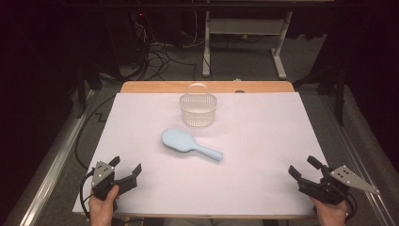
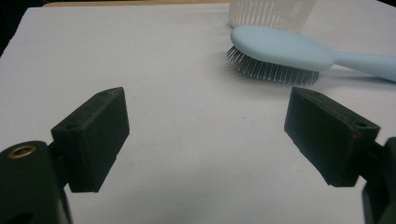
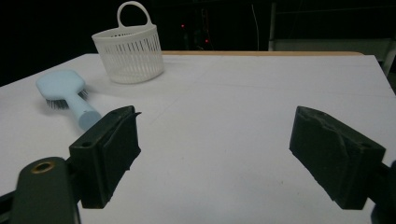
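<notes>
A light-blue hairbrush is lying bristles-down mid-table just near of a white basket, handle pointing near-right, as the left gripper, slightly nearer it, and the right gripper are waiting with jaws released and empty.

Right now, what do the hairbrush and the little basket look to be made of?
Hairbrush: apparently plastic, smooth matte light blue back and handle; the bristles look like thin metal pins, grey and shiny, though that is uncertain. Basket: likely moulded plastic, whitish and slightly translucent, with slotted walls and a loop handle.
</notes>
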`<act>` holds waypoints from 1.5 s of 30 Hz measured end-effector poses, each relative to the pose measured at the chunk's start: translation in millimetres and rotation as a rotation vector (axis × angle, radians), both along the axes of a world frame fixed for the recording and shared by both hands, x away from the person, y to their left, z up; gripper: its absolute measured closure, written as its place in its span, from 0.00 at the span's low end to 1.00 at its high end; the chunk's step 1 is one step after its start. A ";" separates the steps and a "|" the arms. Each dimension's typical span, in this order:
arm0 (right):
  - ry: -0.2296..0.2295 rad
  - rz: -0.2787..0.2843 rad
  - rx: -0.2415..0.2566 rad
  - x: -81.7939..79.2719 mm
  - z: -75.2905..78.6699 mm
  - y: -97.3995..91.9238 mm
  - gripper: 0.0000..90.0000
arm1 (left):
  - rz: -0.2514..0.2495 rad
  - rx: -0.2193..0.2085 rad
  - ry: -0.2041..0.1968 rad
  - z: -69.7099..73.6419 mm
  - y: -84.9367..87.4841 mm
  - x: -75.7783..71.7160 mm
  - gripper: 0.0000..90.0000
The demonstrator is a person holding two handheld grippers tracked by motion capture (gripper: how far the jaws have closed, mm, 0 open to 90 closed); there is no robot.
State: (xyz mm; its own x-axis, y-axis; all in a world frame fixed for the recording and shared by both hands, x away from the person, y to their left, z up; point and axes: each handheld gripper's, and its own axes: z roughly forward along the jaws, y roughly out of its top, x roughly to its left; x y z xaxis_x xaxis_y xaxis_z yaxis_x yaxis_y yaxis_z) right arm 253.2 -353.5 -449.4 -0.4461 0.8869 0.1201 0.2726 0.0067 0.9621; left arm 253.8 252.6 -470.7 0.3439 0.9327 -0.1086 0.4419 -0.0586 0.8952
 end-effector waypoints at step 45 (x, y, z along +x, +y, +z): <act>0.003 0.029 -0.013 1.9 -0.1 3.2 0.19 | -0.010 -0.046 -0.028 9.0 -1.9 4.6 0.13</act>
